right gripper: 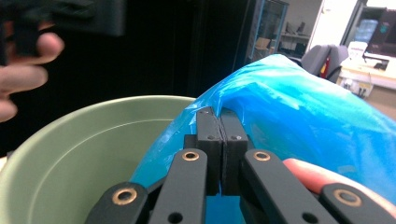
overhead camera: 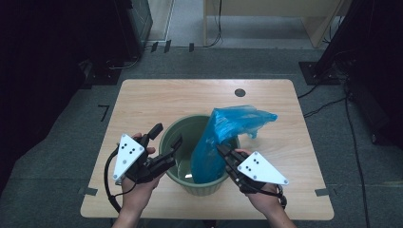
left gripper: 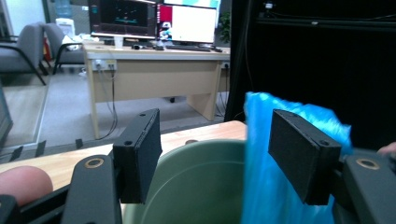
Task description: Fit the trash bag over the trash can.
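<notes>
Left gripper (left gripper: pixel 212 158) hangs above the green bucket (left gripper: pixel 201 186), jaws apart with nothing between them. The blue plastic bag (left gripper: pixel 266 177) stands up behind the right-hand jaw, a desk (left gripper: pixel 154 74) beyond

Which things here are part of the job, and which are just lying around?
In the job:
blue plastic bag
green bucket
right gripper, shut on the bag
left gripper, open

Just about:
table
floor cables
desk with monitors

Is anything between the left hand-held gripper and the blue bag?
Nothing visible. The left hand-held gripper stands open over the green bin, with open air up to the blue bag, which the right hand-held gripper pinches.
</notes>
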The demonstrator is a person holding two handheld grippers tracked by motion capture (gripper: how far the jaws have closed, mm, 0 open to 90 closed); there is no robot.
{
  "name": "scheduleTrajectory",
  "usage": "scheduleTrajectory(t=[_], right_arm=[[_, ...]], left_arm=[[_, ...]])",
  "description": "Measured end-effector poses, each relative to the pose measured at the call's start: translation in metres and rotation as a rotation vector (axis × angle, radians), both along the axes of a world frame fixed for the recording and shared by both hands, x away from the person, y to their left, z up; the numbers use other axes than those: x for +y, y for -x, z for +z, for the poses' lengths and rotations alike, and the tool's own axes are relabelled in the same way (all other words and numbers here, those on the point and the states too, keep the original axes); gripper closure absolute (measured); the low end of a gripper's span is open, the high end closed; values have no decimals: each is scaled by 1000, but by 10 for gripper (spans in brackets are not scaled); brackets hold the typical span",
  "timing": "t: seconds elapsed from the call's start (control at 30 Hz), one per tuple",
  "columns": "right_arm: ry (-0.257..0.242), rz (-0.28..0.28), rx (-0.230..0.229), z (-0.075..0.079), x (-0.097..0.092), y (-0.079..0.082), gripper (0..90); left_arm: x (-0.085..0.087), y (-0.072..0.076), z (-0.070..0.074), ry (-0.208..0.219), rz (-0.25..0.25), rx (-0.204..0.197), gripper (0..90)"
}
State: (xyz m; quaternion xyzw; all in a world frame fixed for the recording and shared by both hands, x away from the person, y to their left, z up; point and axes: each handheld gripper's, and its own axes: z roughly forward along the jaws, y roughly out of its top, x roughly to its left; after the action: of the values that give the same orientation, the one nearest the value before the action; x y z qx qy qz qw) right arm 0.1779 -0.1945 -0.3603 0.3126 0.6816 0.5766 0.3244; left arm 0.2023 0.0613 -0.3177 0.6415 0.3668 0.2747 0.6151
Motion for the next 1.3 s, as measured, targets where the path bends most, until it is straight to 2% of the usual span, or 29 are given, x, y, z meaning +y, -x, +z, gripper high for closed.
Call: scheduleTrajectory(t=[0.13, 0.47, 0.53, 0.63, 0.73, 0.8, 0.87, 0.9, 1.0, 1.07, 1.13, 1.3], right_arm=[[42, 30, -31, 0, 13, 7, 900], [70, 95, -85, 1, 28, 23, 900], [75, 113, -93, 1, 30, 26, 900], [79, 138, -103, 1, 32, 28, 900], [81, 150, -114, 1, 33, 30, 900], [81, 152, -115, 1, 33, 31, 900], [77, 150, -112, 2, 32, 31, 885], [76, 149, -112, 2, 31, 31, 857], [72, 155, -109, 3, 27, 31, 699], [67, 147, -116, 4, 21, 32, 651], [57, 134, -111, 4, 13, 30, 634], [38, 56, -107, 5, -11, 22, 628]], left_arm=[[-9, -2, 1, -7, -29, 5, 337], [-21, -8, -3, 22, -87, 60, 328], [-23, -9, -3, 17, -94, 74, 338], [-24, -9, -5, 11, -118, 99, 466], [-25, -7, -7, -5, -124, 87, 692], [-24, -5, -8, -3, -128, 85, 813], [-22, -4, -9, -6, -130, 82, 894], [-20, -3, -10, -2, -128, 79, 900], [-14, -2, -13, 18, -114, 80, 900], [-8, -2, -16, 35, -103, 80, 900], [-2, 0, -18, 54, -89, 80, 900], [12, 4, -22, 76, -70, 64, 900]])
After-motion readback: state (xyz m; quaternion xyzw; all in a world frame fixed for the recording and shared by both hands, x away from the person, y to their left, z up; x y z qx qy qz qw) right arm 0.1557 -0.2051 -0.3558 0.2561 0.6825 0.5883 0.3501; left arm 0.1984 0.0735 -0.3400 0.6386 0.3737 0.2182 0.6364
